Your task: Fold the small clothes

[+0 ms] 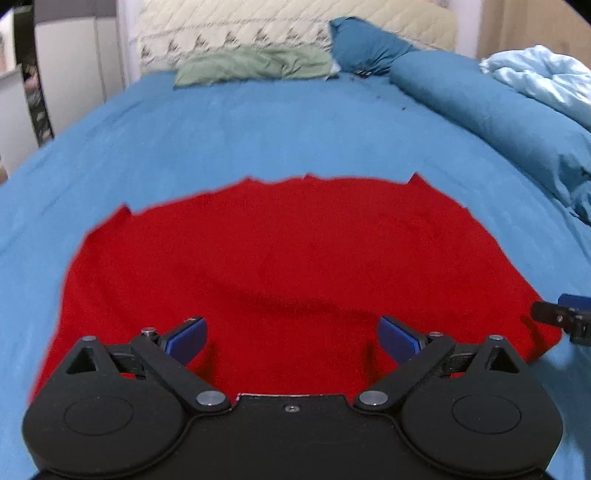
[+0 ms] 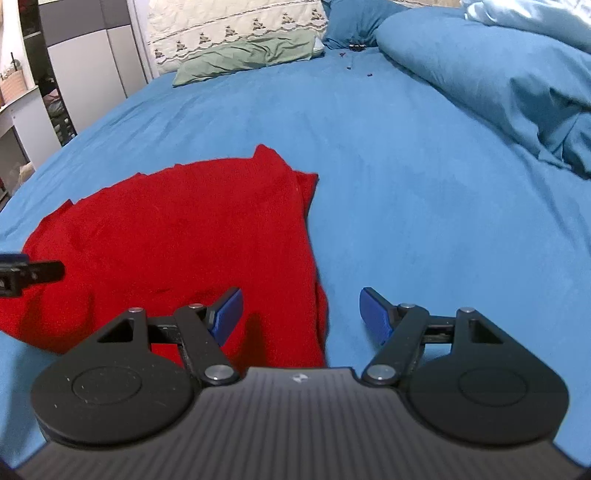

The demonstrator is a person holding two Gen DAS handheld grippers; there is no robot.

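Observation:
A red garment (image 1: 280, 258) lies flat on the blue bed sheet (image 1: 258, 133). My left gripper (image 1: 291, 338) is open and empty, hovering over the garment's near part. In the right wrist view the red garment (image 2: 184, 236) lies to the left, its right edge folded in layers. My right gripper (image 2: 301, 314) is open and empty, straddling the garment's right edge, one finger over the red cloth and one over the blue sheet (image 2: 424, 206). The right gripper's tip shows at the right edge of the left wrist view (image 1: 565, 317); the left gripper's tip shows at the left edge of the right wrist view (image 2: 29, 277).
A green pillow (image 1: 255, 64) and a dark blue pillow (image 1: 365, 44) lie at the head of the bed against a quilted cream headboard (image 1: 258, 26). A bunched blue duvet (image 1: 498, 110) and a pale blue blanket (image 1: 543, 77) lie along the right. White cabinets (image 2: 92, 59) stand at the left.

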